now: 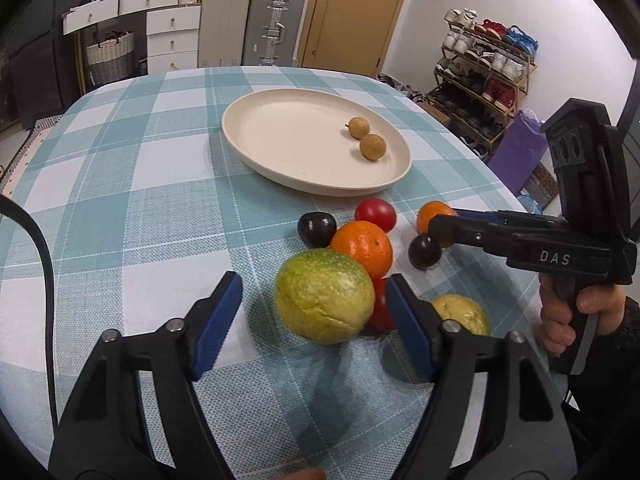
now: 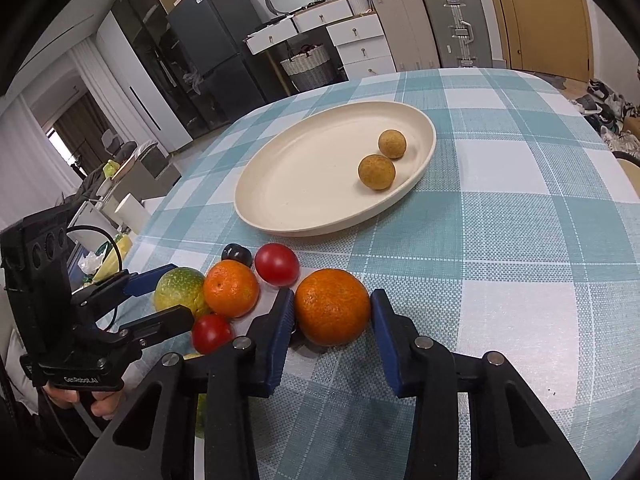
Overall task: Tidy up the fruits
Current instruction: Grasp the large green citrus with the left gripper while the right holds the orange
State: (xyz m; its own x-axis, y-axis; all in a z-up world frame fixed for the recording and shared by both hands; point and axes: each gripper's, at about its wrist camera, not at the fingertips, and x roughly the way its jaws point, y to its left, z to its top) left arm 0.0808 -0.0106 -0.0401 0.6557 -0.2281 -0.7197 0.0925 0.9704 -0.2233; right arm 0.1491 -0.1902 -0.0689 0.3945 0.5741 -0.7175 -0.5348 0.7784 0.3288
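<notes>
The right gripper (image 2: 331, 312) stood level with a round orange mandarin (image 2: 332, 306), its blue-padded jaws parted to either side of the fruit. The left pad looked to be touching or almost touching the peel, and a thin gap showed at the right pad, so the grip was not yet closed. The mandarin lay directly ahead along the fingers, between the tips and resting on the teal-and-white checked tablecloth (image 2: 520, 220). Being round, it had no long axis to line up with. From there the cream oval plate (image 2: 280, 216) lay straight beyond it toward the far edge of the table, holding two small tan round fruits (image 2: 376, 172) near its right rim.

The left gripper (image 1: 314, 308) was open wide, with a large yellow-green round fruit (image 1: 324, 296) lying ahead between its blue pads, nearer the right pad and apart from the left one. It held nothing. A second orange mandarin (image 1: 362, 246), a red tomato (image 1: 375, 215) and two dark plums (image 1: 316, 229) crowded just behind that fruit, all off the plate.

In my judgement the right hand was nearer to a finished grasp. Its next move called for closing on the mandarin and carrying it forward over the plate's near rim.
</notes>
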